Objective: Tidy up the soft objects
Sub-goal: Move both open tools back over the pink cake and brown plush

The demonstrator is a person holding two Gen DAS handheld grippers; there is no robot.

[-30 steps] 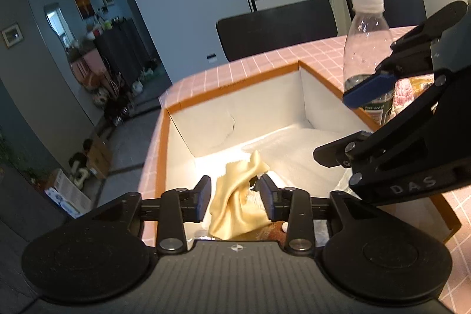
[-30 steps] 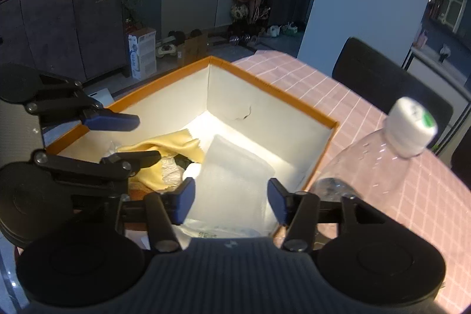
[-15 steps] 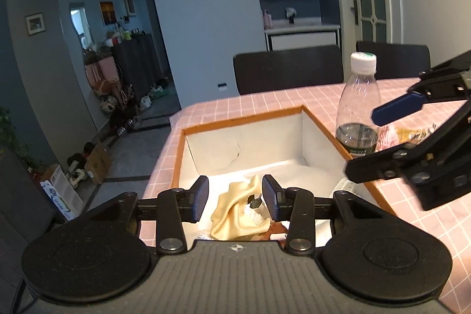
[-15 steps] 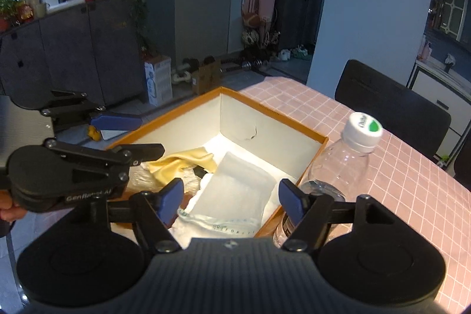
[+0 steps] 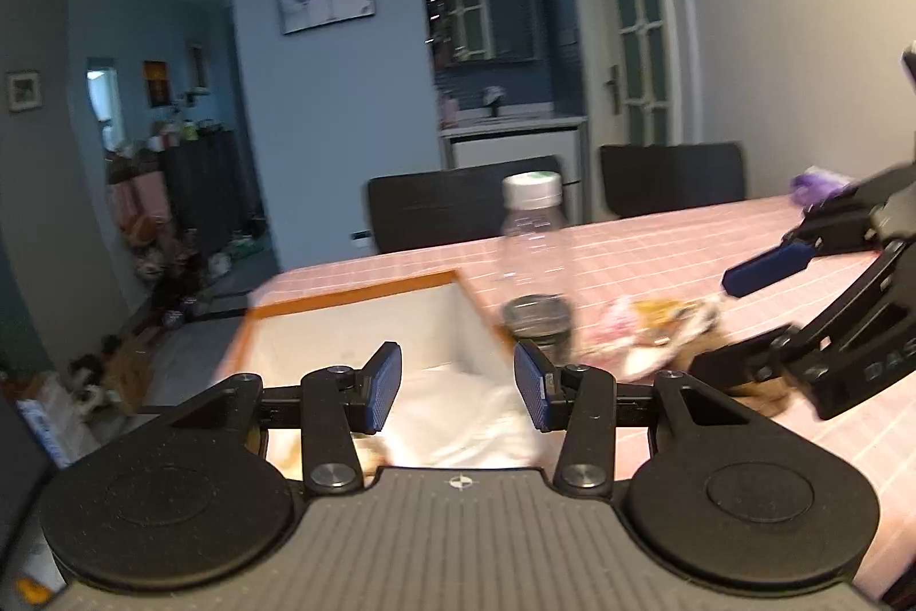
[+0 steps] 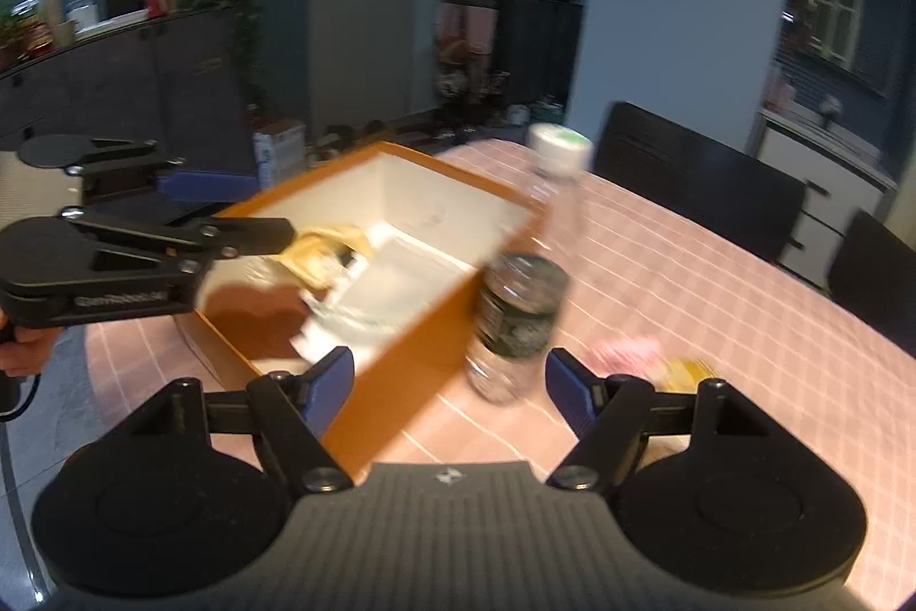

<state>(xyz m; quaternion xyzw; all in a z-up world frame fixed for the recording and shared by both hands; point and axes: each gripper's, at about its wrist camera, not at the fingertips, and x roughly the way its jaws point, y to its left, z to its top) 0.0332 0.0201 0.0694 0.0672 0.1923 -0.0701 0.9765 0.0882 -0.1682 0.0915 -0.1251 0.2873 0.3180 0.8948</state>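
The orange-rimmed white box (image 6: 412,365) holds a yellow cloth (image 6: 332,244), a clear plastic bag (image 6: 401,290) and a brown item (image 6: 252,313). My left gripper (image 5: 458,385) hovers over the box's (image 5: 355,296) near end, above the white contents (image 5: 458,416). Its jaws are opening with nothing between them. My right gripper (image 6: 452,385) is back over the box's corner and the bottle (image 6: 521,307), its jaws also opening and empty. A pink packet (image 6: 624,353) and a yellow packet (image 6: 687,370) lie on the table right of the bottle. Each gripper shows in the other's view: left gripper (image 6: 240,207), right gripper (image 5: 744,319).
The clear bottle (image 5: 532,267) stands upright against the box's right wall. The pink checked tablecloth (image 6: 715,279) stretches away to the right. Dark chairs (image 5: 458,210) stand at the far edge. A purple thing (image 5: 818,184) lies far right.
Both grippers drew back and up out of the box with wider jaws. The yellow cloth is no longer between the left fingers. The plastic bag stays in the box.
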